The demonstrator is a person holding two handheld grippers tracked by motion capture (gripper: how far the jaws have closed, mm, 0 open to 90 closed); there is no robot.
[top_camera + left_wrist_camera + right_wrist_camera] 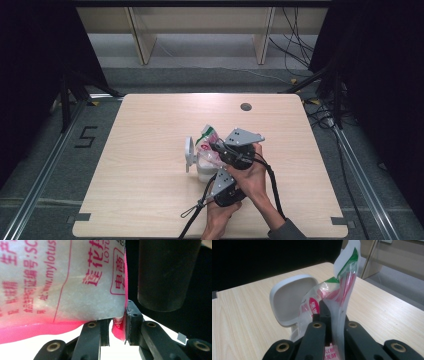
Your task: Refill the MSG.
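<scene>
Pale wood counter carries our plastic bag mid-surface, beside a white container. Left tongs and right tongs clamp its film; we should pull apart evenly.

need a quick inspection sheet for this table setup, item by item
surface: pale wooden table with a round cable hole near the far edge
job's things: printed plastic bag, red and green lettering, held above a white container whose hinged lid stands open
clutter: nothing seen
tongs: left tongs pinch the bag's pink sealed edge; right tongs are shut on the bag's clear upper film; both hands are close together at the table's middle
cables: a black cable trails from the tongs toward the near edge; loose wires lie on the floor beyond the table
surroundings: metal floor rails, a 5 marked on the floor, wooden furniture legs behind
</scene>
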